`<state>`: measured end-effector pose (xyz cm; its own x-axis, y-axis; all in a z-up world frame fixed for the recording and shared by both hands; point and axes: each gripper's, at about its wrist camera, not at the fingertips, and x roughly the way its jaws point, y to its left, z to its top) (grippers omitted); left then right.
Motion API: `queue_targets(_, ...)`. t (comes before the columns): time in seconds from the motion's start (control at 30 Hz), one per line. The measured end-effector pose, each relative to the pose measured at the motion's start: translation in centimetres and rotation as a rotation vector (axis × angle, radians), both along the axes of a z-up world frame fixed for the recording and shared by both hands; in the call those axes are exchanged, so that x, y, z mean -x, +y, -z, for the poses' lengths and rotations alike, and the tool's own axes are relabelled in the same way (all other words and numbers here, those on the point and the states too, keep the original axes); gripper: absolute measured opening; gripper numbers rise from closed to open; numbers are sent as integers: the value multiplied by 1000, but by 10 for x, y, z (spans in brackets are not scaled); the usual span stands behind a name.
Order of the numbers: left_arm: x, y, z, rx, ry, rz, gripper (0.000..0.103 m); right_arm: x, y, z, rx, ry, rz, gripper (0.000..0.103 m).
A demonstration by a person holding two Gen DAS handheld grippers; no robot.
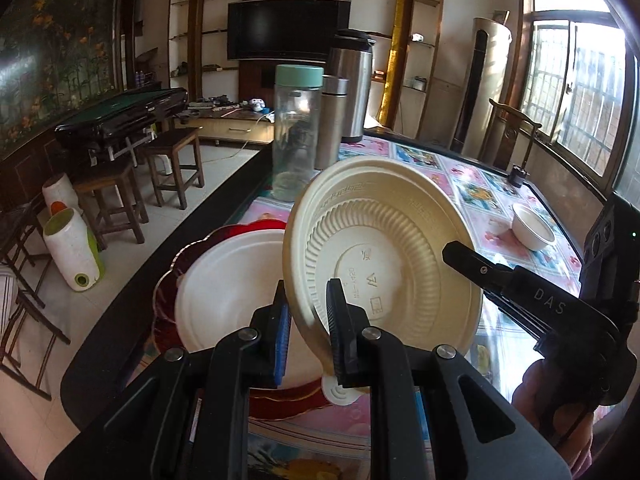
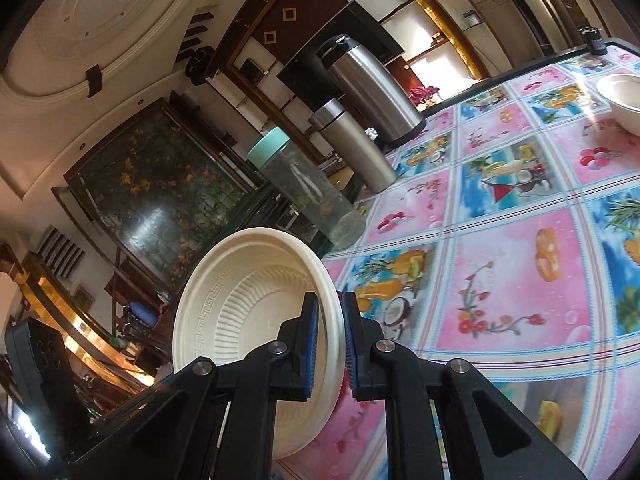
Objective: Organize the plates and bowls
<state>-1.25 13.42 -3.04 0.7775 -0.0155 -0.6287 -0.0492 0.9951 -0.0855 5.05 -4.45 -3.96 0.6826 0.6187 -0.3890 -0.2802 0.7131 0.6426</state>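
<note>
A cream ribbed plate hangs tilted in the air above the table, with its underside facing the left wrist camera. My left gripper is shut on its lower rim. My right gripper is shut on the opposite rim of the cream plate; in the left wrist view one of its fingers lies across the plate's underside. Below and to the left, a white plate rests on a red scalloped plate. A white bowl stands far across the table.
A glass bottle with a green lid, a steel flask and a tall steel thermos stand at the table's far edge. A small white ridged disc lies under the plate. The black table edge runs along the left, with stools beyond it.
</note>
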Motion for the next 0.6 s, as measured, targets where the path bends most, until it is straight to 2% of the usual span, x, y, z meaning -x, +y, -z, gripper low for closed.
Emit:
queue_targets(0.27, -11, 33, 5, 7, 13, -95, 15, -20, 44, 1, -12, 7, -59, 15)
queue_targets(0.6, -16, 44, 2, -6, 12, -144, 15, -32, 65, -5, -37, 7, -99, 16)
